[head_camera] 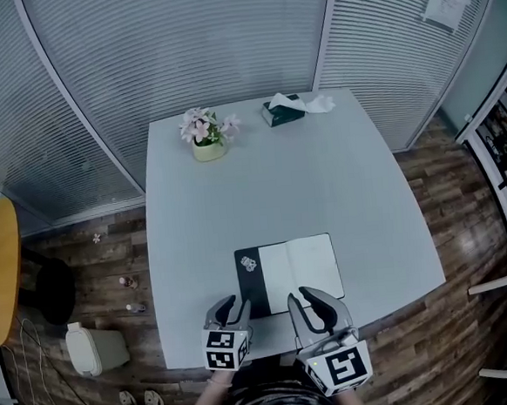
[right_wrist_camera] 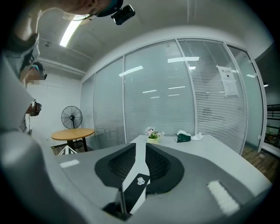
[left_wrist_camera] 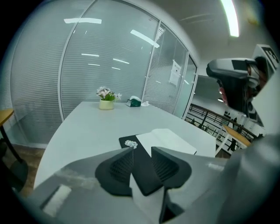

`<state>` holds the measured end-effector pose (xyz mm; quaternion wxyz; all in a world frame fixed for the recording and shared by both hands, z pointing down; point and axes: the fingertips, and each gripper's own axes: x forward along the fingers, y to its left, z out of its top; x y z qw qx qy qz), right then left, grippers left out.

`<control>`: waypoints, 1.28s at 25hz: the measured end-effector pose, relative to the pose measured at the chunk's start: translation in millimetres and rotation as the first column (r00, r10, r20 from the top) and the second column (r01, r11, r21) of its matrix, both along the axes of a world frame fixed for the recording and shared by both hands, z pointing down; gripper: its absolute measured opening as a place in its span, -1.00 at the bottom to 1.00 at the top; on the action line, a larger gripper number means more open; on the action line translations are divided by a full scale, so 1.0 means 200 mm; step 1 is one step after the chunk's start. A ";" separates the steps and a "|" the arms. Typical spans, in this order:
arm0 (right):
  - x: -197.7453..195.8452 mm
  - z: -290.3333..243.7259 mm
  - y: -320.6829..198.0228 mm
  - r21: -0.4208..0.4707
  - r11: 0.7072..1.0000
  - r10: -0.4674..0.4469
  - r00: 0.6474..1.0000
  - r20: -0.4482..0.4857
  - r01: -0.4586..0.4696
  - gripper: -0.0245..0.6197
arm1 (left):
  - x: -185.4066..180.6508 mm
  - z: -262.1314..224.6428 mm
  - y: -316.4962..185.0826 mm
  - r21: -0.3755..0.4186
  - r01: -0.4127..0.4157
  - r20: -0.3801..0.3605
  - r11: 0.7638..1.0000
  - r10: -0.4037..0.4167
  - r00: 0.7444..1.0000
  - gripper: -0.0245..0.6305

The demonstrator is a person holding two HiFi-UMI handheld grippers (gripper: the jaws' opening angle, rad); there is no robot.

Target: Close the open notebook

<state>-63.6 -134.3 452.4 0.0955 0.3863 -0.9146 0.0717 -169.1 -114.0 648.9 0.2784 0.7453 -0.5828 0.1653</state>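
I hold my left claw [head_camera: 233, 305] low at the near edge of the grey table [head_camera: 339, 182], its jaws apart with nothing pressed between them. Looking along them in the left gripper view, I see the black leaf lying flat on the table straight ahead through the gap. My right claw [head_camera: 311, 300] is just beside it. Its jaws are also parted and empty, and a strip of the same black leaf with its small white emblem shows through that gap.

The open notebook [head_camera: 296, 271] lies flat just beyond both claws, close to my edge of the table. Spread open, it runs left to right, and its spine points away from me. The black leaf [head_camera: 252, 286] is on the left, in front of my left claw. The white page [head_camera: 309, 263] is on the right, in front of my right claw.

I think everything turns on that spine line. Either side has to swing over it sideways, not away from me. My left claw is the nearer one to the black leaf's near edge, so I judge it the better one to lift that edge and fold it rightward onto the white page. The right claw could steady the page side.
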 end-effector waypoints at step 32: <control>0.28 0.02 -0.13 -0.023 0.998 0.052 0.999 0.014 -0.051 -0.70 | 0.05 0.45 0.03 -0.320 0.169 -0.249 0.932 -0.255 0.934 -0.50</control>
